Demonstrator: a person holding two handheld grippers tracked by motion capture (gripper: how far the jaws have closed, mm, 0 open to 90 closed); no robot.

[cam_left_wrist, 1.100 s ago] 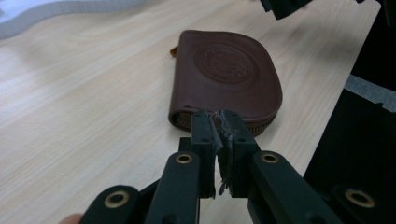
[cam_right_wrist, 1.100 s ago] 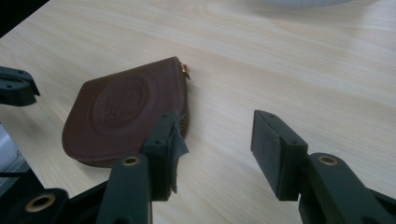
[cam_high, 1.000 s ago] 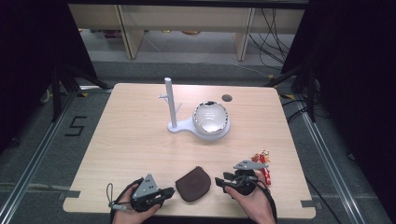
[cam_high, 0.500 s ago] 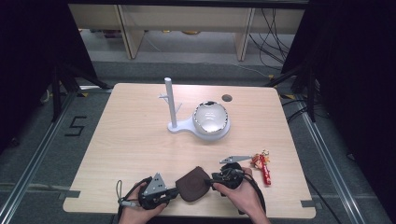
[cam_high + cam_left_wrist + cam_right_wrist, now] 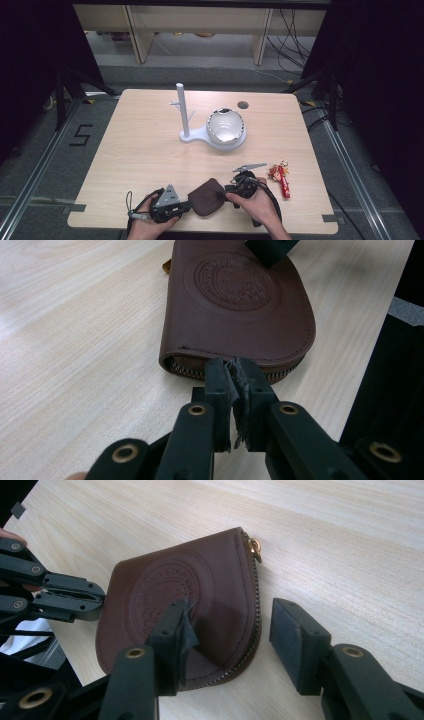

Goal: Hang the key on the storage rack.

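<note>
brown pouch (image 5: 206, 198) lying flat near the worktop (image 5: 150, 150) edge, left gripper (image 5: 232, 371) jaws pinching together at its zipper rim, right gripper (image 5: 235, 630) jaws gaping wide, straddling its zip edge

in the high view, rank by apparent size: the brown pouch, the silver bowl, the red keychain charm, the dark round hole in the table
1. silver bowl
2. brown pouch, partly covered by the grippers, so close to the bowl
3. red keychain charm
4. dark round hole

Most of the table (image 5: 125, 150) lies bare, its whole left half open from nine round to eleven o'clock. At twelve a white stand (image 5: 183, 112) and a bowl (image 5: 226, 126) block the middle. At three a red trinket (image 5: 281, 177) lies near the right edge. The pouch (image 5: 206, 197) sits at six, hemmed by both grippers.
</note>
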